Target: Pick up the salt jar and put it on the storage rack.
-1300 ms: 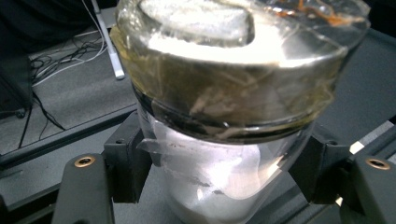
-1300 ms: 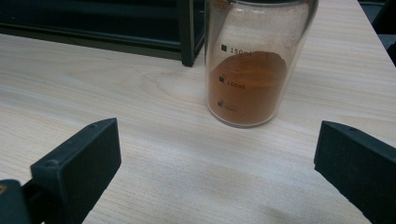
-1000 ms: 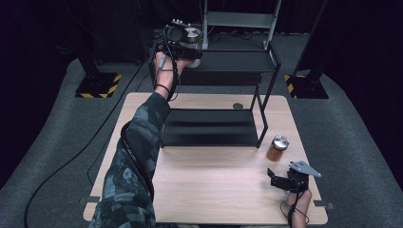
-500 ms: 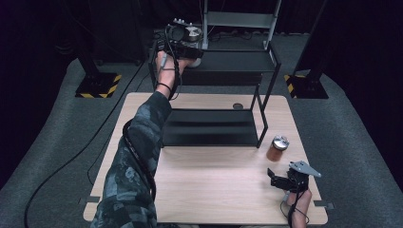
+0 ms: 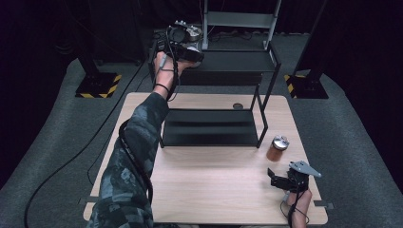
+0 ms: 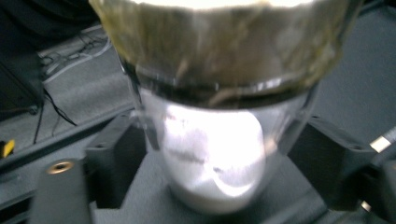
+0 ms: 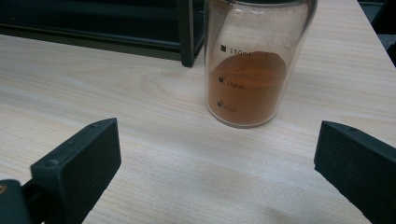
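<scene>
brown-powder jar [image 7: 252, 60] printed "250ml", lower marks too blurred to read

Dim surroundings, glare-blurred left gripper view.

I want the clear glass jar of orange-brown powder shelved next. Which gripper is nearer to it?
Right. The right gripper sits on the table just in front of the orange-brown powder jar, jaws open toward it. The left gripper is far off at the rack's top shelf.
</scene>
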Available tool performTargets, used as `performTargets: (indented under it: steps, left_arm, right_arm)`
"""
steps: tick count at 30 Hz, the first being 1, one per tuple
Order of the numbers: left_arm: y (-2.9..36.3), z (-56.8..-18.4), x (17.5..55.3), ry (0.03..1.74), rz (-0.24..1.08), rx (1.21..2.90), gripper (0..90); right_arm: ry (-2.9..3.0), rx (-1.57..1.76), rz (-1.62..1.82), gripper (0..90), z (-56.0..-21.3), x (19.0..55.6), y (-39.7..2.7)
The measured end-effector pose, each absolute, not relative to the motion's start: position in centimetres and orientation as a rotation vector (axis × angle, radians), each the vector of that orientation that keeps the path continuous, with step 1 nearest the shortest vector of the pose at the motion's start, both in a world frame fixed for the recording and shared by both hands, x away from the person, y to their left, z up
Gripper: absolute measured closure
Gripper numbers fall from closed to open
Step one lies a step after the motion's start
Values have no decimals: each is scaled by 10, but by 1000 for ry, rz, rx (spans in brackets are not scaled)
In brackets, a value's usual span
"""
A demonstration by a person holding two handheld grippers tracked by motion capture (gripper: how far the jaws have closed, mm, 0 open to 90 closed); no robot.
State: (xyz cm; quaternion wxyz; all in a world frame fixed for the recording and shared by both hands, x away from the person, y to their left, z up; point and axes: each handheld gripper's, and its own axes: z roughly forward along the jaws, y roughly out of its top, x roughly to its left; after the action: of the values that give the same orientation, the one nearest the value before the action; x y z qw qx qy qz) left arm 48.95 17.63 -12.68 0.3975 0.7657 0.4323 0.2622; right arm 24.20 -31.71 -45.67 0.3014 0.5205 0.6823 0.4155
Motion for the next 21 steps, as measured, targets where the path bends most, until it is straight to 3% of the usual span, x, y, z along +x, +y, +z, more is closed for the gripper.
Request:
performTargets:
  steps: [7, 19, 21]
  left_arm:
    - [178, -122, 473, 1054, 679, 2016, 18]
    - [186, -137, 426, 921, 691, 2177, 0]
    - [184, -144, 409, 886, 746, 2194, 0]
  right_arm:
    - [1809, 1381, 1100, 0, -457, 242, -317]
    - [1810, 1381, 1093, 0, -456, 242, -316]
    - [1810, 1381, 1092, 0, -456, 242, -315]
